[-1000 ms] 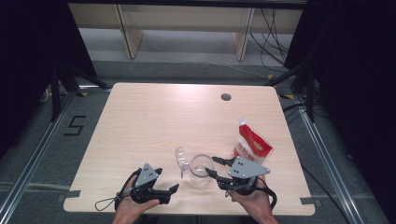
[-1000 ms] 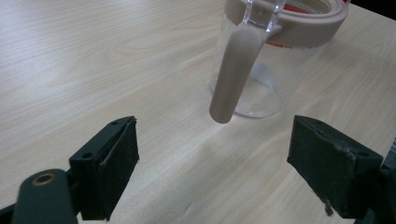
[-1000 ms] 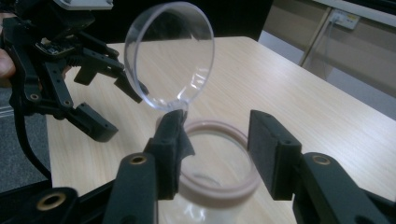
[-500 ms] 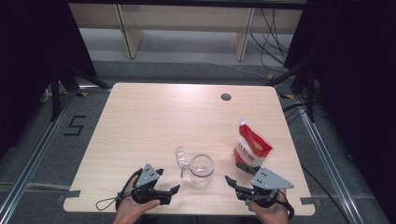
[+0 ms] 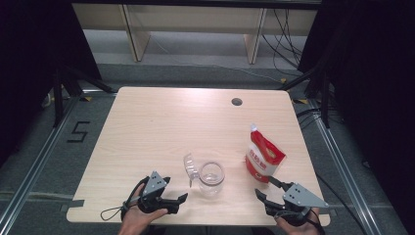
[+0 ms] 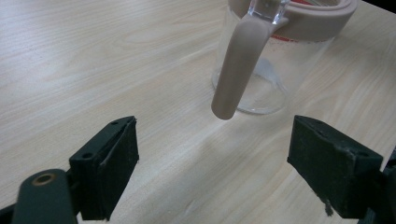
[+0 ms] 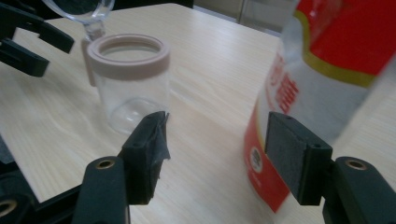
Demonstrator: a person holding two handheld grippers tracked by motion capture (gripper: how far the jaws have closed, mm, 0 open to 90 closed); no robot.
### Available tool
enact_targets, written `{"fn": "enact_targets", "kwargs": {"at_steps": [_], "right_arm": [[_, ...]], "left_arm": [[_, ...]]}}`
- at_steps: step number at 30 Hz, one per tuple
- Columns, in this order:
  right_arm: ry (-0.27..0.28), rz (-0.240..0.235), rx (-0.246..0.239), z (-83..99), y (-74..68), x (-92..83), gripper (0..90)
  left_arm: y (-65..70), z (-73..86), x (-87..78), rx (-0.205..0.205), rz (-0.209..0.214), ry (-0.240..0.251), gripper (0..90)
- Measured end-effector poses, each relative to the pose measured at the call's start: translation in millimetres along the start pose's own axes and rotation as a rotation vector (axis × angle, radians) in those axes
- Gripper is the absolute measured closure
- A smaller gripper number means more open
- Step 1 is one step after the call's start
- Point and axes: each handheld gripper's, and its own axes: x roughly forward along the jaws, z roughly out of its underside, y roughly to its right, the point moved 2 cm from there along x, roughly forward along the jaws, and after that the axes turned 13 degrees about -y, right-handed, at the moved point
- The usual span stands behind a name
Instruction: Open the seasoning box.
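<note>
Jar (image 5: 211,178) standing lid-open between both grippers, left gripper (image 5: 177,200) spread and empty facing its clasp, right gripper (image 5: 268,190) just widened, empty, angled toward pouch (image 5: 263,159) for grabbing.

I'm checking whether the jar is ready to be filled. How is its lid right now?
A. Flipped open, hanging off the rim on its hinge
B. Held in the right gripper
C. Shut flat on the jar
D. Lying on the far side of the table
A: the clear lid stands open beside the jar, and the jar's pink-rimmed mouth shows uncovered in the right gripper view.
</note>
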Motion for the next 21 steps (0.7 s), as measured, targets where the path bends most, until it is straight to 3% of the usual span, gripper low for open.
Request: {"fn": "enact_targets", "kwargs": {"at_steps": [6, 7, 8, 12, 13, 14, 15, 17, 19, 21], "right_arm": [[-0.021, 0.031, 0.041, 8.6, 10.3, 0.7, 33.0], [-0.031, 0.027, 0.09, 9.8, 8.2, 0.0, 32.4], [-0.03, 0.033, 0.067, 9.9, 12.0, 0.1, 31.8], [-0.02, 0.049, 0.08, 10.1, 16.6, 2.5, 26.9], [-0.032, 0.058, 0.125, 10.8, 14.8, 1.8, 25.9], [-0.02, 0.059, 0.093, 10.3, 19.2, 3.8, 24.4], [-0.02, 0.064, 0.108, 10.4, 20.3, 4.5, 23.0], [-0.016, 0.072, 0.094, 10.3, 24.1, 6.9, 22.9], [-0.016, 0.083, 0.119, 10.2, 25.3, 8.8, 21.2], [-0.007, 0.083, 0.093, 9.4, 28.3, 11.3, 20.2]], "left_arm": [[-1.2, -0.2, -0.9, 0.02, -0.003, 0.0, 15.6], [-1.0, -0.5, -0.6, 0.019, 0.0, 0.003, 15.5], [-0.5, -0.5, -0.5, 0.019, 0.0, 0.003, 15.6], [-0.4, -0.5, -0.2, 0.022, 0.002, 0.003, 15.6], [-0.4, -0.7, -0.2, 0.021, 0.001, 0.001, 15.5], [-0.3, -0.6, 0.2, 0.016, 0.004, 0.0, 15.5], [0.6, -0.2, 0.8, 0.002, 0.009, 0.003, 15.6], [0.1, -0.3, 0.4, 0.007, 0.006, 0.006, 15.5], [-0.8, -0.6, -0.3, 0.022, 0.002, 0.004, 15.5], [-0.5, -0.1, -0.5, 0.02, 0.002, 0.003, 15.6]]}}
